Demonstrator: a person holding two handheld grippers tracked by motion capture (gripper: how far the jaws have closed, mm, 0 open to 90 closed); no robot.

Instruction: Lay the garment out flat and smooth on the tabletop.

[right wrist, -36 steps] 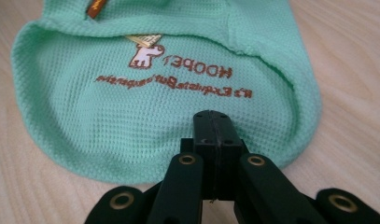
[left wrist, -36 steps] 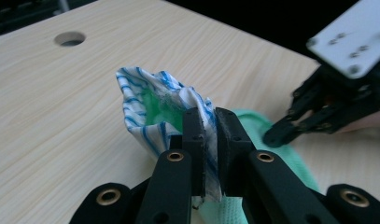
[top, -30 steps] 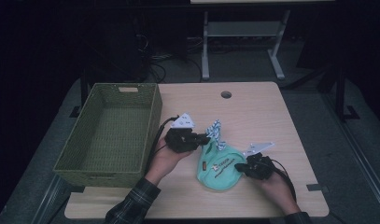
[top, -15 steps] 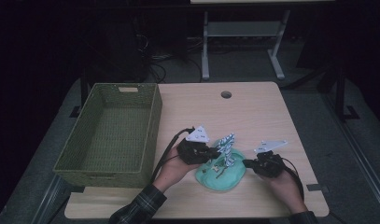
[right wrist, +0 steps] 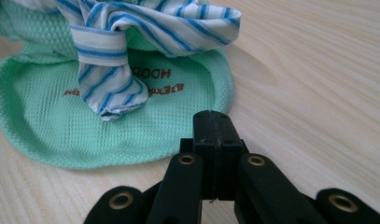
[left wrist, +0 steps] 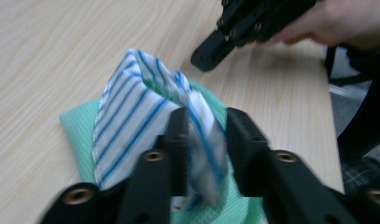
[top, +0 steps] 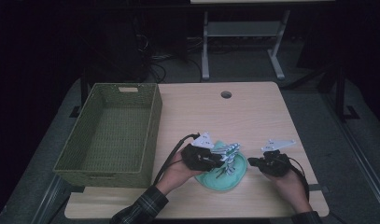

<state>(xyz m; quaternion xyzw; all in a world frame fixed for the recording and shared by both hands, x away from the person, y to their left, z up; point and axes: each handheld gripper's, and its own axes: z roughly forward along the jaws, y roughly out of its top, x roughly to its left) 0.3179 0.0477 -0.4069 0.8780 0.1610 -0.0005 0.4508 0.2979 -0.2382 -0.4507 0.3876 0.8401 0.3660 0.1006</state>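
A blue-and-white striped cloth stands bunched on a flat mint-green mesh cloth near the table's front edge. In the left gripper view the striped cloth rises over the green cloth. My left gripper has just been opening, and a fold of the striped cloth hangs loosely between its jaws. My right gripper is shut with nothing in it, on bare wood just beside the green cloth. From above it lies to the right of the cloths, with the left gripper at their left.
A green woven basket with nothing in it stands on the table's left side. A round cable hole sits at the far middle. The table's front edge runs close below both hands. A metal stand is on the floor beyond.
My left gripper has moved right and toward the front edge with the striped cloth, lowering it onto the green cloth, and its jaws have parted. My right gripper has shifted right, off the green cloth.
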